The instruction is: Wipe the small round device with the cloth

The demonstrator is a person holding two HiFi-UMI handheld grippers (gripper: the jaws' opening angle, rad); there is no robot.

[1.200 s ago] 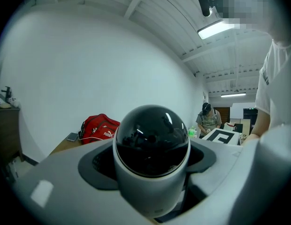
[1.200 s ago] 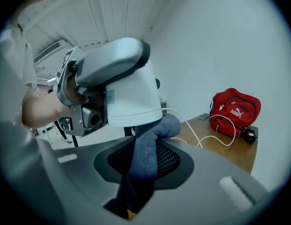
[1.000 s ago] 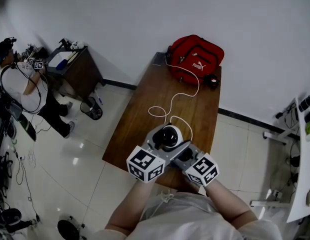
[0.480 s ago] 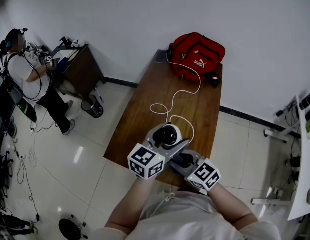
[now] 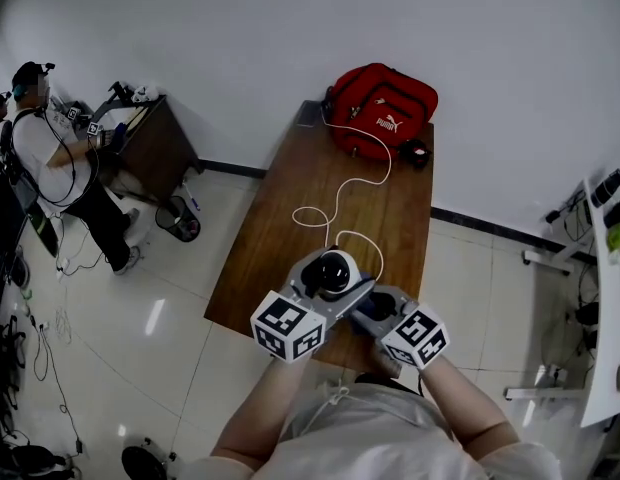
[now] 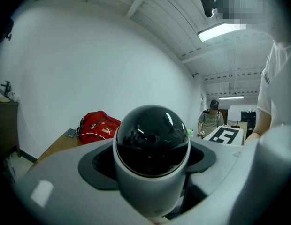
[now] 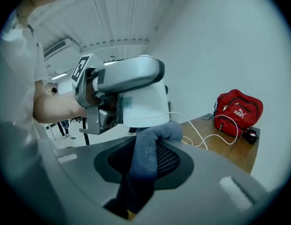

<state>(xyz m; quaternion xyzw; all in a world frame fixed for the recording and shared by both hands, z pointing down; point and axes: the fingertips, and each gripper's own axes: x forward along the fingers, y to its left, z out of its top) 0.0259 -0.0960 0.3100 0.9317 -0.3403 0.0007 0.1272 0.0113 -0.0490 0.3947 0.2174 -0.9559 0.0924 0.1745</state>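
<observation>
Well, the dome camera (image 6: 151, 158) sits at the near end of the wooden table (image 5: 290, 218), right in front of the person, clamped between the wide-spread jaws of the left gripper (image 5: 330, 286); the jaws press on its white body just below the glossy black dome. It looks light and rigid, a hard plastic shell, and I would guess slippery; the dome would likely smear or scratch easily, so the white collar where the jaws sit now seems the sensible place to hold it. A white cable (image 5: 342, 193) trails from it up the table towards a red bag (image 5: 382, 111), and that tether may tug if the camera is turned far.

The right gripper (image 5: 373, 310) sits just beside it, jaws closed on a grey cloth (image 7: 148, 156); the cloth is soft and limp, folded over at the tip, and its fold touches the lower side of the white body.

Some things I cannot make out; the camera's base is hidden by the jaws, so whether it rests on the table or is lifted is unclear; from above the cloth is hidden under the right gripper; whether it reaches the dome at all I cannot tell.
</observation>
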